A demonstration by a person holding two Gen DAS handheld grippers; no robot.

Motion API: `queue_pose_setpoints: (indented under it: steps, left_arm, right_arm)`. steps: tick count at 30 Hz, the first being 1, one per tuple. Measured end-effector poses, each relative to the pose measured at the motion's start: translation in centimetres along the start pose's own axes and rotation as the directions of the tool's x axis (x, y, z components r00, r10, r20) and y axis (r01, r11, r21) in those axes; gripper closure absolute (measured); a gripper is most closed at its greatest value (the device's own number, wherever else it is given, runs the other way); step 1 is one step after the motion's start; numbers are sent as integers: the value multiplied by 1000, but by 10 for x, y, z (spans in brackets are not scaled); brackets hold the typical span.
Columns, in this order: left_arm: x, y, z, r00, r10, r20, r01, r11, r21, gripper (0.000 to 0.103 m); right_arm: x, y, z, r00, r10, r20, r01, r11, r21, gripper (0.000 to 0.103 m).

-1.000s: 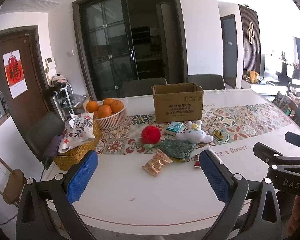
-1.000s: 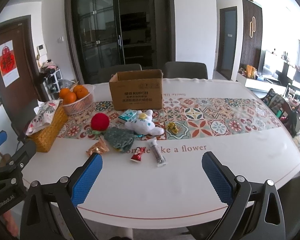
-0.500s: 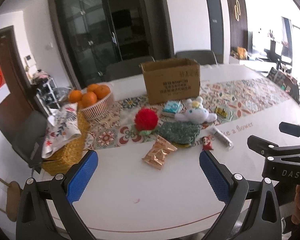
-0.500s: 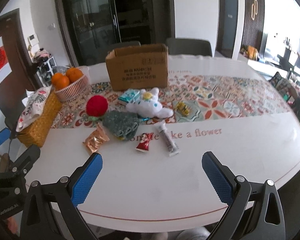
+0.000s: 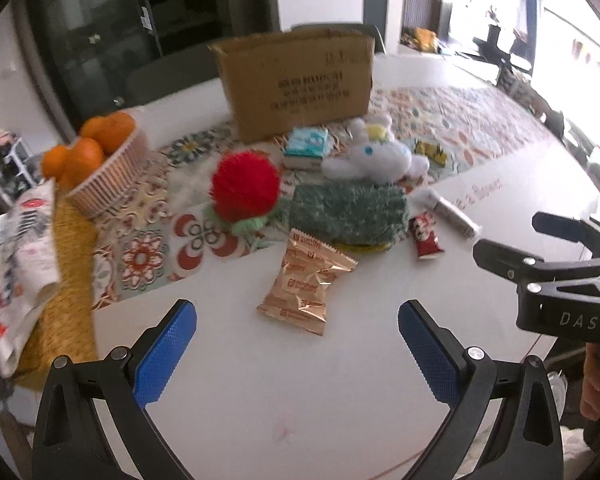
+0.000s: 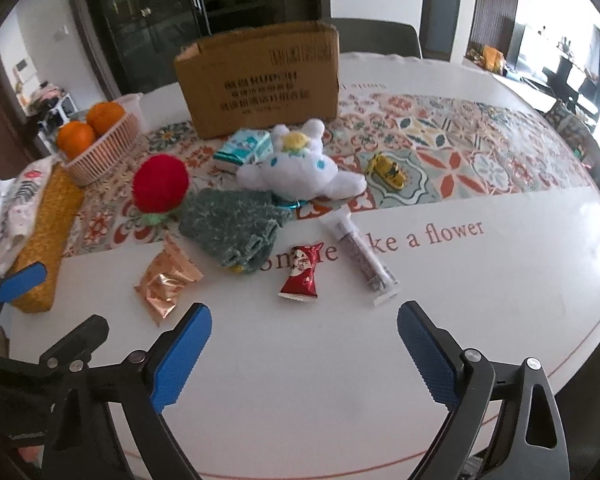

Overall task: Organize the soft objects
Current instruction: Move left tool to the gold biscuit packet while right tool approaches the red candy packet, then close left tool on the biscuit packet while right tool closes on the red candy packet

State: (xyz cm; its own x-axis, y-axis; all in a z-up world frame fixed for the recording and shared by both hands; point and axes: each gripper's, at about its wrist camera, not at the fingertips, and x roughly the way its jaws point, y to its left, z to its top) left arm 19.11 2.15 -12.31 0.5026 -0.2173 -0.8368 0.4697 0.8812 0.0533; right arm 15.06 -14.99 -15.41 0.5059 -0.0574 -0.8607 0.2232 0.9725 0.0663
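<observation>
Risk of snagging the copper snack packet (image 5: 306,280) instead of soft red pompom (image 5: 245,188) just beyond it, left gripper (image 5: 298,340) and right gripper (image 6: 304,344) both spread wide, nothing between, right's jaws just narrowing slightly

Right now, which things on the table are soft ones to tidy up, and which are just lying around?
For the job:
white plush toy
red pompom
green knitted cloth
cardboard box, probably where they go

Just lying about:
gold snack packet
red candy
long sachet
tissue pack
yellow toy car
basket of oranges
</observation>
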Motion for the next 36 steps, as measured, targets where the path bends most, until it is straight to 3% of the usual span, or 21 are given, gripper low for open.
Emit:
queue_pose_setpoints:
  steps: [10, 18, 26, 36]
  left_arm:
    - [60, 9, 8, 989, -116, -94, 124, 989, 81, 3]
    - [98, 11, 16, 974, -146, -174, 160, 984, 73, 8]
    - [123, 9, 19, 963, -151, -223, 166, 985, 51, 23]
    - [134, 12, 20, 955, -171, -241, 170, 985, -25, 53]
  right_arm:
    - [41, 8, 12, 1000, -25, -18, 25, 999, -32, 19]
    - [86, 4, 22, 991, 24, -132, -25, 1000, -8, 28]
    - [108, -2, 27, 985, 36, -171, -38, 999, -8, 35]
    - [124, -5, 33, 976, 81, -203, -87, 996, -22, 54]
